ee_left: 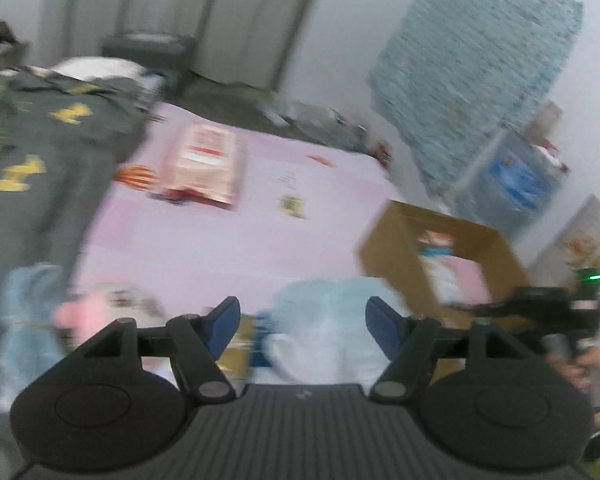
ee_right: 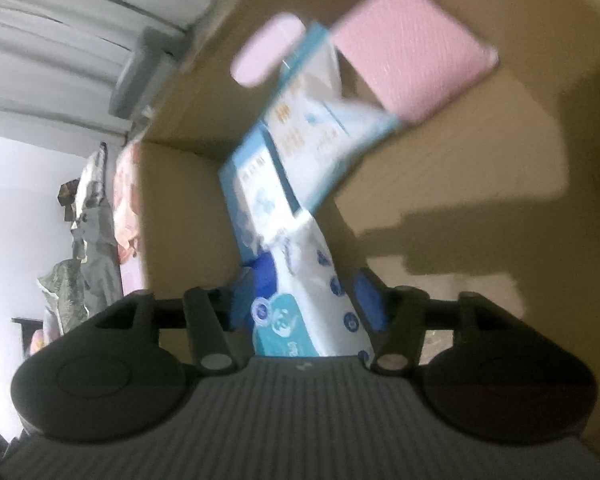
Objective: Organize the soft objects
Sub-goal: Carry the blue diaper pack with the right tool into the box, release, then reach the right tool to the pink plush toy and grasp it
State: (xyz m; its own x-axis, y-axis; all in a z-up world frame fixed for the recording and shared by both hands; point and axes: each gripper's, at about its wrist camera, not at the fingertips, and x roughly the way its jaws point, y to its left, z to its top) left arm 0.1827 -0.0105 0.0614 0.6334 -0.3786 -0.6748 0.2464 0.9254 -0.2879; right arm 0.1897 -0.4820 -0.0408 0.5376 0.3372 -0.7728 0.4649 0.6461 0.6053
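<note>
My left gripper (ee_left: 303, 326) hangs open over the near edge of a pink bed (ee_left: 228, 248). A pale blue soft bundle (ee_left: 324, 320) lies below, between its blue pads (ee_left: 222, 326), with no clear contact. An open cardboard box (ee_left: 392, 248) stands to the right. My right gripper (ee_left: 480, 309) reaches over it, held by a hand (ee_left: 584, 364). In the right wrist view that gripper (ee_right: 306, 300) is inside the box (ee_right: 480, 200), open. A white and blue soft pack (ee_right: 312, 304) sits between its jaws, leaning on more blue packs (ee_right: 300, 136) and a pink one (ee_right: 412, 52).
A dark grey blanket with yellow figures (ee_left: 48, 152) covers the bed's left side. A pink-red packet (ee_left: 204, 164) lies mid-bed, and a pink plush (ee_left: 84, 312) and light blue cloth (ee_left: 24, 320) at near left. A teal-covered stack (ee_left: 480, 80) and a plastic bin (ee_left: 512, 184) stand behind the box.
</note>
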